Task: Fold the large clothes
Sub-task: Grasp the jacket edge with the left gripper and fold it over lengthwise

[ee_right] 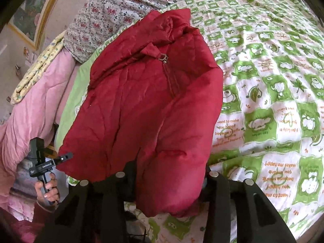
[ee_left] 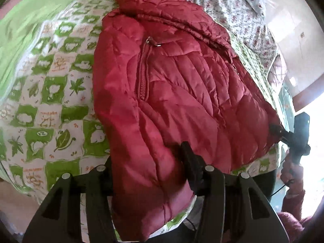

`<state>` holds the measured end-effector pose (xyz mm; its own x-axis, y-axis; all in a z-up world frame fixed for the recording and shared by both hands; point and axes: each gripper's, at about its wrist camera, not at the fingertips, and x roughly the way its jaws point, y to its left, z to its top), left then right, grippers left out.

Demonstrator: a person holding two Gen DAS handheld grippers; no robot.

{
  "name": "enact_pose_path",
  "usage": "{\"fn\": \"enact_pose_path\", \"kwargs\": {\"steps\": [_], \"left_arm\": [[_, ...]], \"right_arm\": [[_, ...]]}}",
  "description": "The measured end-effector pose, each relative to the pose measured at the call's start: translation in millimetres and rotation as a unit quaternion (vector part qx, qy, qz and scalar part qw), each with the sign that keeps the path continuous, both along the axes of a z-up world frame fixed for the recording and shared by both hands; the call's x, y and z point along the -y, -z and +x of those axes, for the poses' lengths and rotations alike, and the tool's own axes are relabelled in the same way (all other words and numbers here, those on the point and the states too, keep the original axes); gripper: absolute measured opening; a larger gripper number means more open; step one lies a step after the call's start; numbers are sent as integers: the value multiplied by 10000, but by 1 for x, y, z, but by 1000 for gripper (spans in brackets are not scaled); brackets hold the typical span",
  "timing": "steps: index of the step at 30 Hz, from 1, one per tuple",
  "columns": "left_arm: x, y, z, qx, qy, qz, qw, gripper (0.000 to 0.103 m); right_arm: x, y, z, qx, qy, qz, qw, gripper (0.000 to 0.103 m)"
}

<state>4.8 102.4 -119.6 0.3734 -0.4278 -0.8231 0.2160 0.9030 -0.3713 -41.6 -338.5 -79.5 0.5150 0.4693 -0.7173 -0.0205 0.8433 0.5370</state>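
A red quilted puffer jacket (ee_left: 172,93) lies on the bed with its zipper (ee_left: 142,77) facing up and its collar at the far end. My left gripper (ee_left: 149,162) holds the jacket's near hem; the fabric bulges between its fingers. It also shows in the right wrist view (ee_right: 64,157) at the jacket's lower left corner. My right gripper (ee_right: 168,174) holds the other near corner of the jacket (ee_right: 151,105). It shows in the left wrist view (ee_left: 279,133) at the jacket's right corner.
A green and white patterned bedsheet (ee_right: 273,81) covers the bed. A floral quilt (ee_right: 105,12) lies at the head. A pink blanket (ee_right: 30,109) and a yellow floral cloth (ee_right: 38,66) lie at the left side. A framed picture (ee_right: 34,16) hangs on the wall.
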Motion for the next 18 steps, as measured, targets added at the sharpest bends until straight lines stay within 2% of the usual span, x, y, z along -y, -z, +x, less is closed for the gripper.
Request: {"fn": "enact_pose_path", "kwargs": {"steps": [1, 2, 3, 5, 7, 14, 18], "left_arm": [[1, -2, -1, 54, 17, 35, 10000, 45], [2, -3, -2, 90, 20, 44, 9999, 31], [1, -6, -3, 132, 26, 8, 9999, 24], [-1, -14, -5, 275, 21, -141, 9995, 19], [-3, -28, -8, 482, 25, -304, 9984, 17], [-12, -63, -9, 1004, -106, -504, 9936, 15], [-15, -83, 0, 1292, -265, -680, 9889, 14]], "right_arm": [[0, 0, -1, 17, -10, -25, 10000, 42], [0, 0, -2, 35, -4, -51, 10000, 39], [-1, -1, -2, 53, -19, -44, 10000, 35], [-1, -5, -4, 131, -50, -36, 9999, 28], [-1, -12, -6, 274, -62, 51, 9996, 25], [7, -39, -7, 689, 30, 344, 9970, 21], [8, -60, -1, 972, 104, 336, 9946, 20]]}}
